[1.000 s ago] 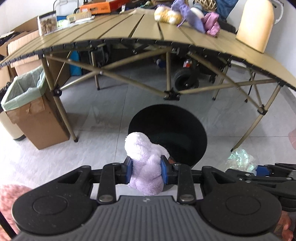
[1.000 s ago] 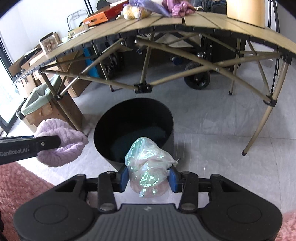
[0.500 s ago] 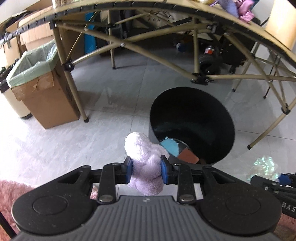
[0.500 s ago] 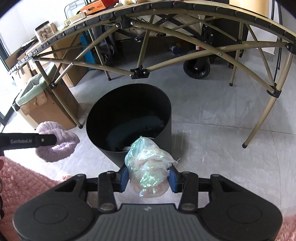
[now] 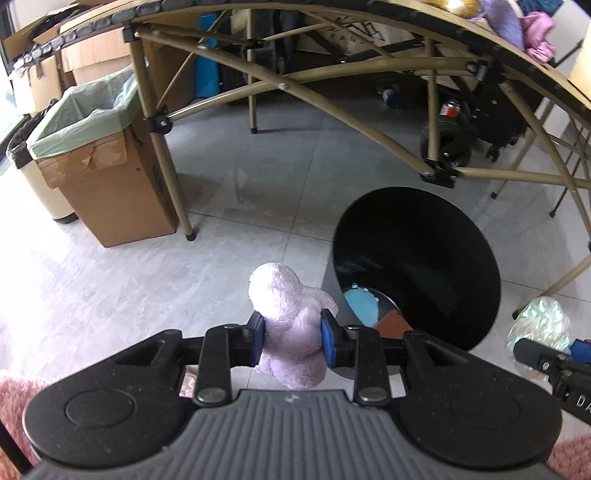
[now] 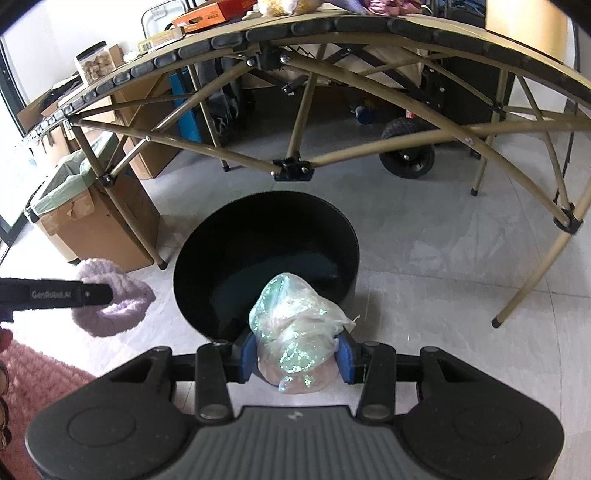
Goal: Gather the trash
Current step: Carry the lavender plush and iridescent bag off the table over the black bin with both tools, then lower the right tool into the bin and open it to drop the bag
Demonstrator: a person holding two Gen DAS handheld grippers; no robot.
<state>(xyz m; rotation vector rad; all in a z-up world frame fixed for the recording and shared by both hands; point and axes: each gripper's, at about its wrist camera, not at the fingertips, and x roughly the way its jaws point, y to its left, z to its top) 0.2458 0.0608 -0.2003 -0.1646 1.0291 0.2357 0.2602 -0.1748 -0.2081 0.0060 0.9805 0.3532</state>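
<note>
My left gripper (image 5: 291, 341) is shut on a fluffy lilac cloth (image 5: 286, 314), just left of the black round bin (image 5: 458, 325) on the floor. Blue and brown scraps (image 5: 373, 310) lie at the bin's bottom. My right gripper (image 6: 295, 356) is shut on a crumpled iridescent plastic bag (image 6: 295, 332), held at the near rim of the same bin (image 6: 192, 295). In the right wrist view the left gripper's finger (image 6: 55, 293) and the lilac cloth (image 6: 114, 306) show left of the bin. The left wrist view has the bag (image 5: 539, 326) at its right edge.
A folding table (image 6: 332, 33) with tan crossed legs arches over the floor behind the bin. A cardboard box with a green liner (image 5: 92, 147) stands to the left. A cart wheel (image 6: 406, 155) sits under the table. Pink rug (image 6: 33, 380) borders the near left.
Both grippers have sunk and come closer to the bin, still holding their loads. In the left wrist view the bin has slid to the right, its inside showing more.
</note>
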